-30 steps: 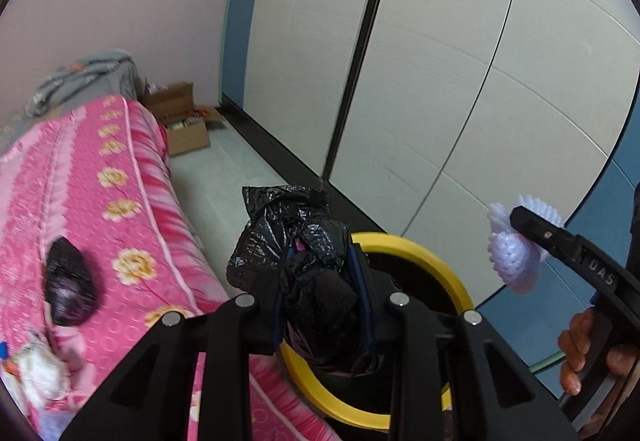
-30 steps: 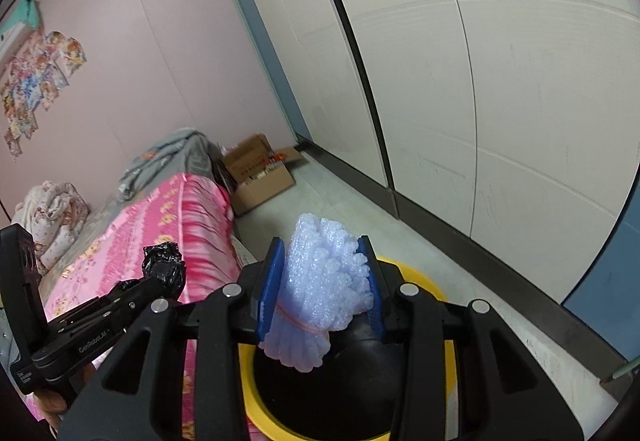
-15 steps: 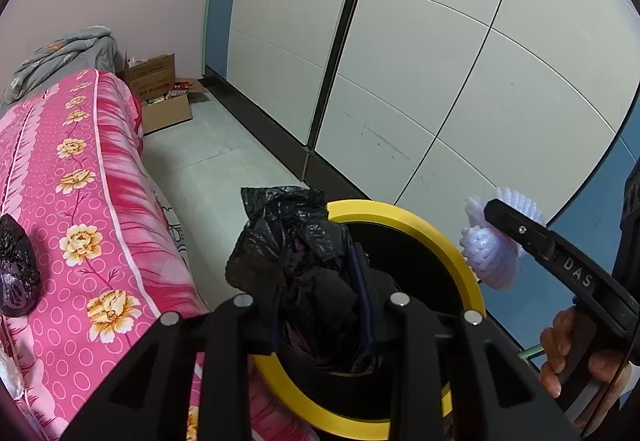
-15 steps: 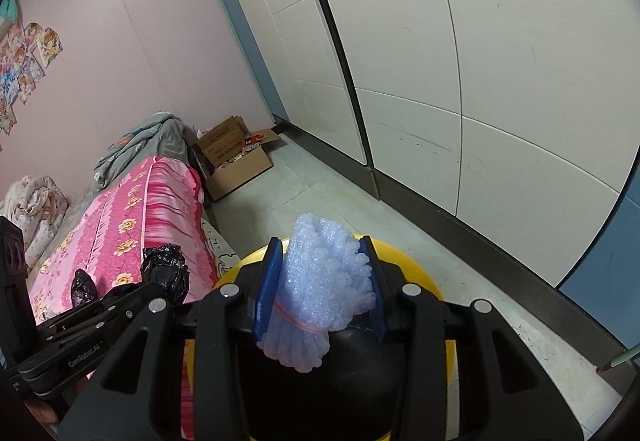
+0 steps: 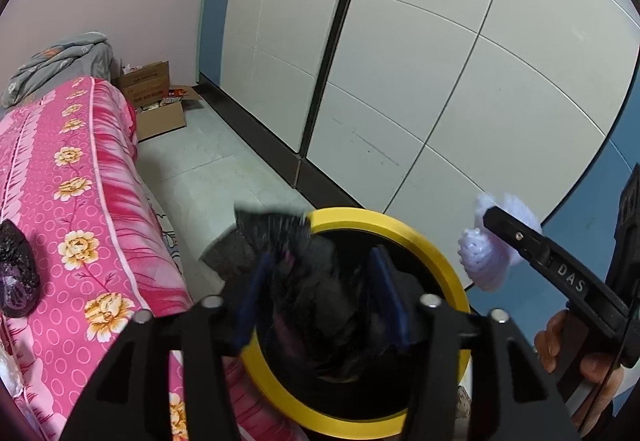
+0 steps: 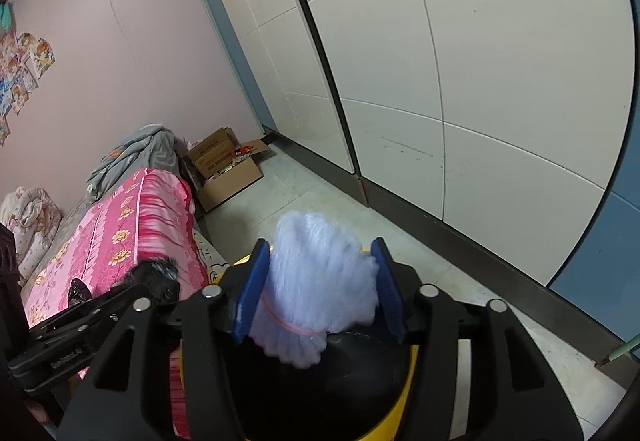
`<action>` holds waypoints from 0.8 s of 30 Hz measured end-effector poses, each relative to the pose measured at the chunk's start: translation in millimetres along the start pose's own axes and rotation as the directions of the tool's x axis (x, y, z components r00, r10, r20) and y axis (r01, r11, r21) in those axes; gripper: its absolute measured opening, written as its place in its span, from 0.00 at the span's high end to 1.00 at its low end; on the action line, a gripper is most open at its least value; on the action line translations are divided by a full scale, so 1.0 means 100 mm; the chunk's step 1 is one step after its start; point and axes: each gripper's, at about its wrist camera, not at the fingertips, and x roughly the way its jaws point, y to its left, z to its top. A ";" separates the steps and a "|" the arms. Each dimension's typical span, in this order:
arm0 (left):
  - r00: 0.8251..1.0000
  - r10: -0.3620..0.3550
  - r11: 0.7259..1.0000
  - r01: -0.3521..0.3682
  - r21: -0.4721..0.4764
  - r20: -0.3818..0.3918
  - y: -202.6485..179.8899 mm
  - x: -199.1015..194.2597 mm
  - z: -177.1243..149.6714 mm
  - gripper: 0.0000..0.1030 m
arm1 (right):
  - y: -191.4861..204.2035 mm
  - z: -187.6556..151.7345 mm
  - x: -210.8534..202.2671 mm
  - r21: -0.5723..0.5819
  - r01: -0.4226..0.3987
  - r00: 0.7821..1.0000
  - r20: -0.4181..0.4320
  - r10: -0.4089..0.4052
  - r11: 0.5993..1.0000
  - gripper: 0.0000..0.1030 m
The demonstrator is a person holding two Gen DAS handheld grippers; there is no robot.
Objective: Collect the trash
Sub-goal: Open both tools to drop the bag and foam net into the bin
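Two claws are letting go at the same time over the yellow-rimmed trash bin (image 5: 448, 273). The left claw (image 5: 320, 293) has just been opening, and its blue pads are now standing apart from the black plastic bag (image 5: 288, 245), which looks blurry, so it is probably dropping. A second ago that bag was squeezed tight and sharp. The right claw (image 6: 316, 289) has just been opening too; the bundle of white foam wrap (image 6: 320, 281) is sitting between its pads, loose on the right side, while the left side is hard to tell. It is hanging right above the dark mouth of the bin. Both pieces of trash are going in, so this part of the job is nearly done. Another black bag (image 5: 16, 273) is waiting on the pink flowered bed (image 5: 80, 161), likely next to be picked up.
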 end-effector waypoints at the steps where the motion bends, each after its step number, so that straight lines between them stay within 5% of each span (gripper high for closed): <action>1: 1.000 0.004 1.000 -0.004 -0.002 0.004 0.00 -0.02 0.01 0.47 | -0.01 0.00 -0.02 0.003 0.004 1.000 0.002 -0.004 1.000 0.48; 6: 1.000 0.004 0.999 -0.004 -0.032 0.023 0.03 -0.14 0.02 0.32 | -0.03 0.01 -0.10 0.019 0.004 1.000 0.008 -0.004 1.000 0.43; 15: 0.993 0.055 0.997 -0.050 -0.059 0.100 0.19 -0.61 0.04 0.26 | 0.02 0.05 -0.39 0.028 -0.042 0.998 0.037 0.041 0.999 0.43; 24: 0.968 0.161 0.985 -0.145 -0.099 0.192 0.52 -1.41 -0.06 0.22 | 0.47 0.05 -0.73 -0.025 -0.138 0.989 0.051 0.139 0.990 0.43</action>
